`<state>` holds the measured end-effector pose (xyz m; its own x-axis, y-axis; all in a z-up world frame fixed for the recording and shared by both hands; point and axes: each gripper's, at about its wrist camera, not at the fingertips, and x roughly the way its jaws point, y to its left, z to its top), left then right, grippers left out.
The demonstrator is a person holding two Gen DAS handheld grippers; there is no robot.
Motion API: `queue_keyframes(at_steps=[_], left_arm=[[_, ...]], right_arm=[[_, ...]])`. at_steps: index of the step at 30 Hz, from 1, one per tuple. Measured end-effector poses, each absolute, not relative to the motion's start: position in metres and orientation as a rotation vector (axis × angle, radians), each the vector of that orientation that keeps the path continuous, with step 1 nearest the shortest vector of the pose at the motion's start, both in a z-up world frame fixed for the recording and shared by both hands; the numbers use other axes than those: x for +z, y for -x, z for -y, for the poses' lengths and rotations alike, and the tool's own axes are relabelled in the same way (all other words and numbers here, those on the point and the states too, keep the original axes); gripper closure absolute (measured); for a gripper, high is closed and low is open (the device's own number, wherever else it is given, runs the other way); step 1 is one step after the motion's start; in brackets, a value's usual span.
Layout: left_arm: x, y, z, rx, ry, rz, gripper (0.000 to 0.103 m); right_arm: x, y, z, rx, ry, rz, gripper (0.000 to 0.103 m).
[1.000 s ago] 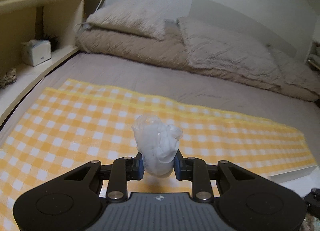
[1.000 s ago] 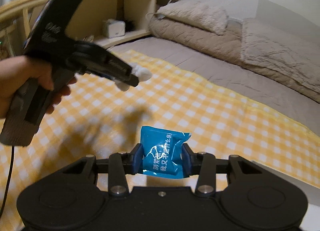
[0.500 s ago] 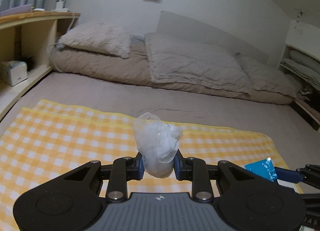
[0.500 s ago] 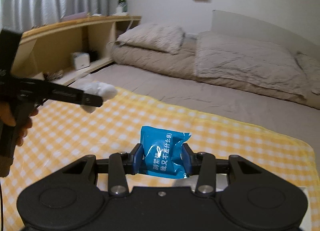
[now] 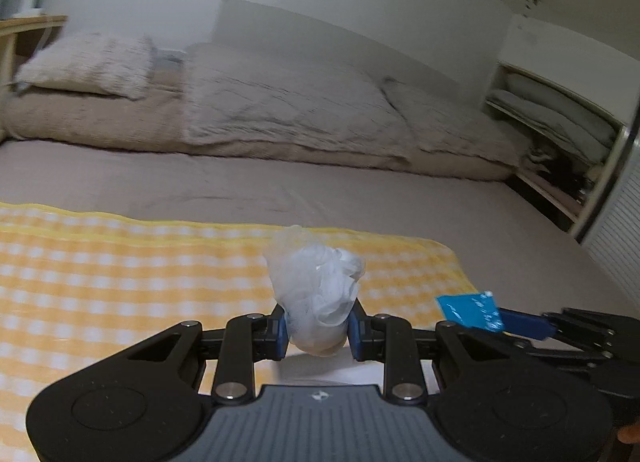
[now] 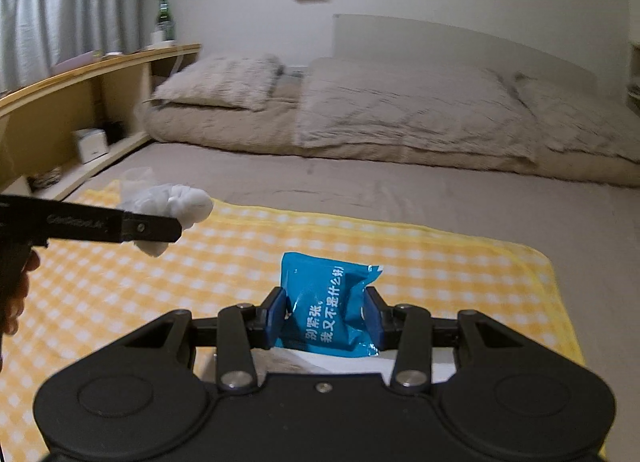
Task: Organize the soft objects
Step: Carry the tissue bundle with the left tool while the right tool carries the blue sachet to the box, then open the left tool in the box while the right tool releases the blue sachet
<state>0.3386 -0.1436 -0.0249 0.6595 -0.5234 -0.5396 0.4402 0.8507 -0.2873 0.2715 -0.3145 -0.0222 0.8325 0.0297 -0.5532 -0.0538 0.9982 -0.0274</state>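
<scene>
bedding fills the far side beyond both claws: a taupe sheet (image 6: 460, 214) with a folded duvet (image 6: 404, 114) and a fuzzy pillow (image 6: 220, 82) laid along the wall. nearer, under and ahead of both claws, lies a yellow checked cloth (image 6: 400, 250).

off to the left of the right claw runs a wooden shelf unit (image 6: 92, 78); its open compartment holds a small white box (image 6: 91, 144) and, nearer, something dark and patterned, too blurred to name. a green bottle (image 6: 163, 20) stands on its top board. off to the right of the left claw, a second open shelf (image 5: 560, 114) holds folded grey bedding, with dark clutter below that is hard to make out.

left claw (image 5: 319, 328) pinches a crumpled white plastic bag (image 5: 318, 290), which bulges up and forward past the blue pads (image 5: 282, 328); its lower end is hidden behind the claw body. right claw (image 6: 325, 318) pinches a blue packet (image 6: 326, 304) with white printed characters, upright between the pads, its bottom edge cut off by the frame of the claw. both items hang above the cloth. just below each claw a pale flat shape shows, mostly hidden. a person's fingers (image 6: 16, 294) show at the left edge of the right view.
</scene>
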Motion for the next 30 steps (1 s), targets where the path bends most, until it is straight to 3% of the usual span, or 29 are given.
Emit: queue_keyframes(at_steps=[17, 30], left_arm=[[-0.101, -0.334, 0.255, -0.788, 0.031, -0.828, 0.073], [-0.135, -0.361, 0.262, -0.797, 0.05, -0.858, 0.07]], right_arm=[[-0.064, -0.279, 0.402, -0.118, -0.03, -0.719, 0.06], [-0.099, -0.305, 0.424, -0.13, -0.058, -0.801, 0.06]])
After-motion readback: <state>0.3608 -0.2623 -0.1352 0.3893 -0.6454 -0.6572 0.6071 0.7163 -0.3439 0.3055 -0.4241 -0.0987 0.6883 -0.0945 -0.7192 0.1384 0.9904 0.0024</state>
